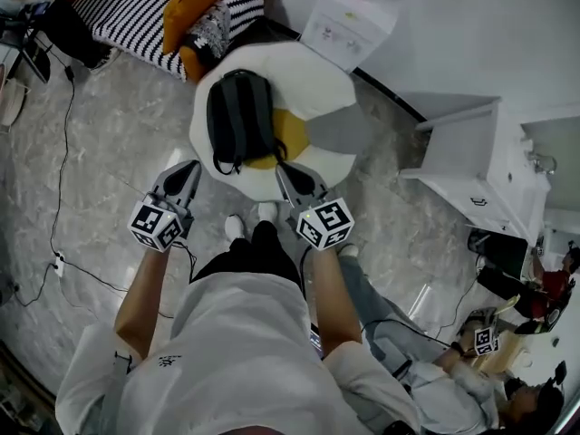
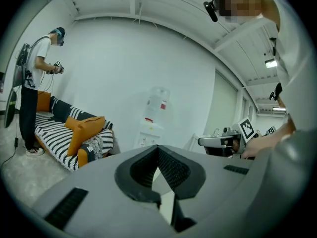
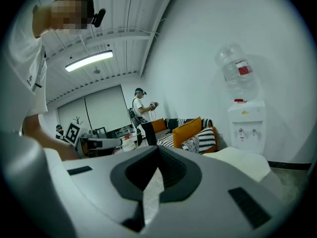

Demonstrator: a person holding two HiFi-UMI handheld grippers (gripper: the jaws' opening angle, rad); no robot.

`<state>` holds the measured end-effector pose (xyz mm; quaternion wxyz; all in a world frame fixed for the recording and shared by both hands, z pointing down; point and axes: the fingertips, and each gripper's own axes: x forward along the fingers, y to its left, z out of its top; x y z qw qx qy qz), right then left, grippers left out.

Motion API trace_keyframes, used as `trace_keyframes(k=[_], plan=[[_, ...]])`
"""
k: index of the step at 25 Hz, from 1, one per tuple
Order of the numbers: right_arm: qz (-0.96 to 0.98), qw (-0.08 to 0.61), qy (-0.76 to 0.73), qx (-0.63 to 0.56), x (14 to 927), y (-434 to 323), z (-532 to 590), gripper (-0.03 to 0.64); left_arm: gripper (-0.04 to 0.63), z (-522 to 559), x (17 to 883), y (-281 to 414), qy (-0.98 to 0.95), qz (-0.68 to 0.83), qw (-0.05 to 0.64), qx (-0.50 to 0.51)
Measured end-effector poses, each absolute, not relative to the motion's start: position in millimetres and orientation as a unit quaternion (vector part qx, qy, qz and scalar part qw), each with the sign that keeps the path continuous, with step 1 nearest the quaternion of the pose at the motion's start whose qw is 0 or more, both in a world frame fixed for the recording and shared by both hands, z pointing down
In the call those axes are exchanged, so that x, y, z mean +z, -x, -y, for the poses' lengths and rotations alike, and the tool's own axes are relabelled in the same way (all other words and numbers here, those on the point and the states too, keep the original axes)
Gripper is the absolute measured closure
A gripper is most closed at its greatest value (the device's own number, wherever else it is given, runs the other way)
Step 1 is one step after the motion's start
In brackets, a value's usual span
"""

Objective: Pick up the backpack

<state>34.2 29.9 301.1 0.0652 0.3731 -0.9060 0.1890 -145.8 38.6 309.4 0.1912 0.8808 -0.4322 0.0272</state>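
A black and grey backpack (image 1: 237,116) lies flat on a round white seat with a yellow centre (image 1: 322,89), straps toward me. My left gripper (image 1: 194,167) hovers just short of the seat's near left edge, jaws shut and empty. At the near right edge, beside the backpack's lower corner, my right gripper (image 1: 282,167) is also shut with nothing in it. In the left gripper view the closed tips (image 2: 158,147) point level across the room; the right gripper view shows its closed tips (image 3: 158,148) with the white seat (image 3: 247,160) to the right. The backpack is hidden in both gripper views.
A striped sofa with orange cushions (image 1: 149,16) and a water dispenser (image 1: 349,25) stand beyond the seat. A white cabinet (image 1: 480,170) is at the right, with a seated person (image 1: 444,370) below it. A cable (image 1: 62,166) runs over the marble floor. Another person (image 2: 34,83) stands by the sofa.
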Motion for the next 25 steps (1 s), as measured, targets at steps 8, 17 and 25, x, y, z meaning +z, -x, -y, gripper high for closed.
trace_keyframes(k=[8, 17, 25], plan=[[0.908, 0.103, -0.352, 0.204, 365, -37, 35, 0.611, 0.594, 11, 363, 138, -0.855, 0.468, 0.213, 0.064], [0.896, 0.117, -0.358, 0.235, 445, -53, 114, 0.611, 0.594, 83, 421, 125, -0.829, 0.503, 0.231, 0.079], [0.891, 0.142, -0.343, 0.260, 528, -58, 157, 0.611, 0.594, 119, 493, 108, -0.807, 0.522, 0.258, 0.100]])
